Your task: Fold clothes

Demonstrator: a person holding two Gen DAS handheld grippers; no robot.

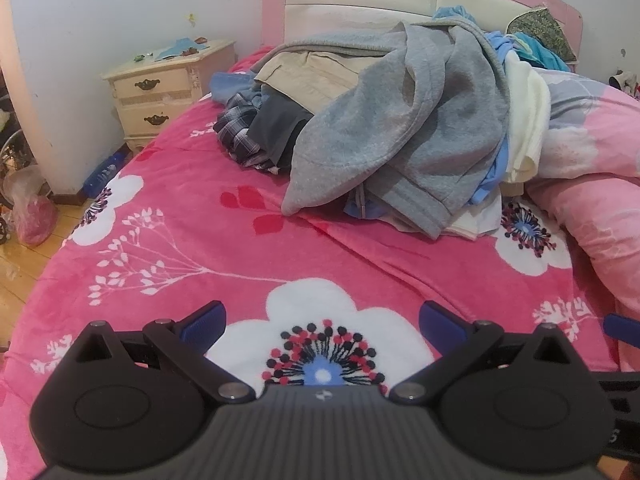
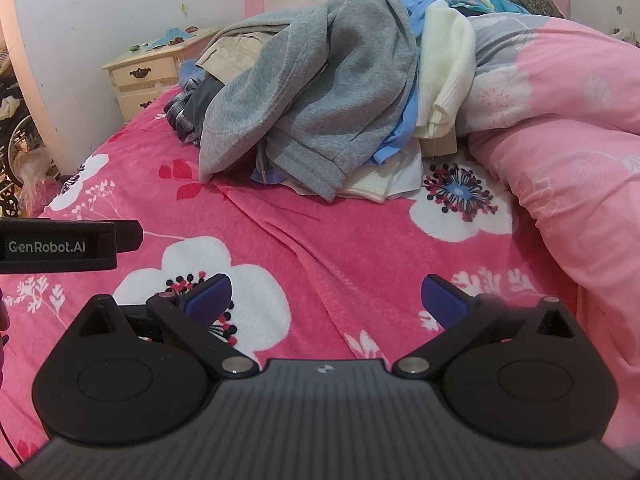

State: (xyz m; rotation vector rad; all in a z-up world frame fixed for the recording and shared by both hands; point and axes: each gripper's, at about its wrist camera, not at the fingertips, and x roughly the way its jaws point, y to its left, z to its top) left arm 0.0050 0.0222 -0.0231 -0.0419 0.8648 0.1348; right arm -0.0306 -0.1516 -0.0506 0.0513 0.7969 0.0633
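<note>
A heap of unfolded clothes lies at the head of the bed, topped by a grey hoodie point(image 1: 404, 120) point(image 2: 316, 80). Beige trousers point(image 1: 316, 76), a plaid garment point(image 1: 236, 136), a cream sweater point(image 2: 444, 68) and blue pieces show under and beside it. My left gripper point(image 1: 322, 322) hovers open over the pink floral blanket point(image 1: 192, 240), well short of the heap, with nothing between its blue pads. My right gripper point(image 2: 326, 298) is also open and empty above the blanket point(image 2: 320, 240). The left gripper's black body point(image 2: 68, 246) shows at the left of the right wrist view.
A pink quilt point(image 2: 560, 140) is bunched along the right side of the bed. A cream nightstand point(image 1: 164, 92) stands left of the pink headboard point(image 1: 276, 4). On the wooden floor at the left lie a blue bottle point(image 1: 104, 174) and a plastic bag point(image 1: 32, 216).
</note>
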